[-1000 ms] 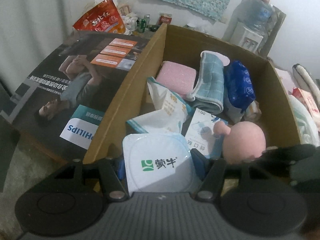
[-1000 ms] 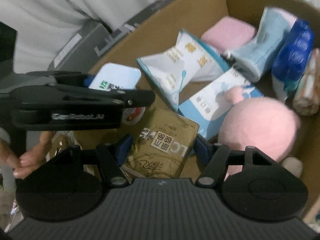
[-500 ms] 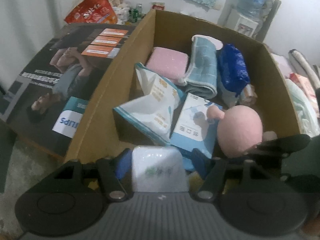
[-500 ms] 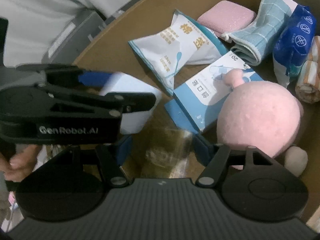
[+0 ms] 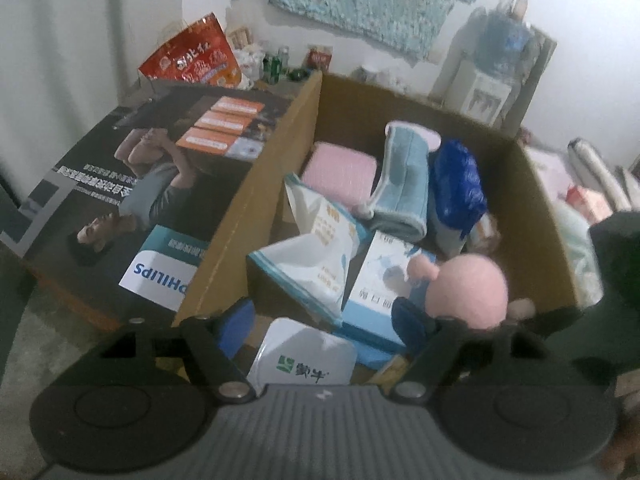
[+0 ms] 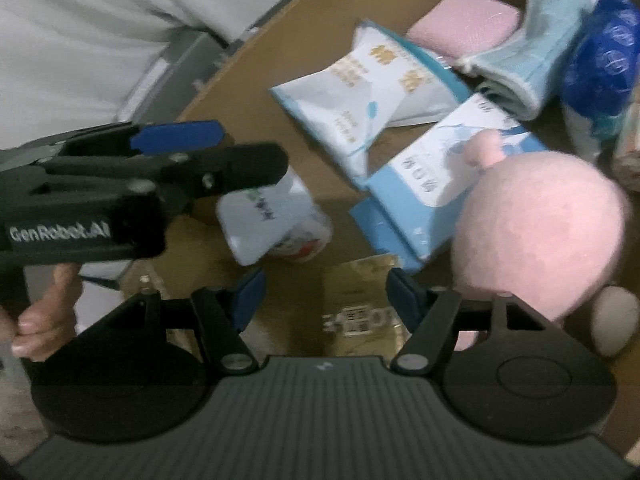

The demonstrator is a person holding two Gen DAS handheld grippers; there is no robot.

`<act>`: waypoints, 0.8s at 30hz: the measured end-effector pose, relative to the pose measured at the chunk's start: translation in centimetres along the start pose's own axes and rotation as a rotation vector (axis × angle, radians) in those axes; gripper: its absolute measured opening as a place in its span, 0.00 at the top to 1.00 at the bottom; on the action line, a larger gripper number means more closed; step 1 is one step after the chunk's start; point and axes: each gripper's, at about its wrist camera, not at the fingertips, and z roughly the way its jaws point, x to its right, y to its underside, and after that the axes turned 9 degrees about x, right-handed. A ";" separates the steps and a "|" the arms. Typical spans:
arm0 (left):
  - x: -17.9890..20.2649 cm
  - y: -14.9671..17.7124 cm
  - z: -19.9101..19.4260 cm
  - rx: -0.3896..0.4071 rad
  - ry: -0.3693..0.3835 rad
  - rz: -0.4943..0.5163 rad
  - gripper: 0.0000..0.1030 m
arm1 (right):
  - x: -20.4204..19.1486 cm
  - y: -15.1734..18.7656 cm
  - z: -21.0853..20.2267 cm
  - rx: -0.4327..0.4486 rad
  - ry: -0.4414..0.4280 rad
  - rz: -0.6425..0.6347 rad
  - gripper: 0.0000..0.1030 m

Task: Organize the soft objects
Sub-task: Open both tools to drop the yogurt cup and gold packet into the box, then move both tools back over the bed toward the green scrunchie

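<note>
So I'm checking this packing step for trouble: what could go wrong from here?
1. The yogurt cup lies tilted in the cardboard box, below the open left gripper; it may roll or get squashed by later items.
2. The right gripper, open over the gold packet, sits close to the pink plush toy and could nudge it.

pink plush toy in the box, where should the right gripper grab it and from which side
Probably best at the small ear-like nub on top of the pink plush toy: the round body looks wider than the open right gripper. Come from above, since the mask box and the cardboard box wall crowd its sides.
</note>
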 end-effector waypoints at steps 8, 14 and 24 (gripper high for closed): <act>0.2 0.3 -2.5 0.098 -0.014 0.027 0.16 | 0.0 -0.3 -1.3 0.035 0.067 0.000 0.34; -0.4 0.2 -4.2 0.149 -0.015 -0.009 0.14 | -1.5 -0.6 1.3 -0.075 0.106 -0.041 0.28; -0.5 0.7 -6.4 0.179 0.014 -0.058 0.14 | -0.4 0.2 -5.5 0.157 0.011 0.002 0.27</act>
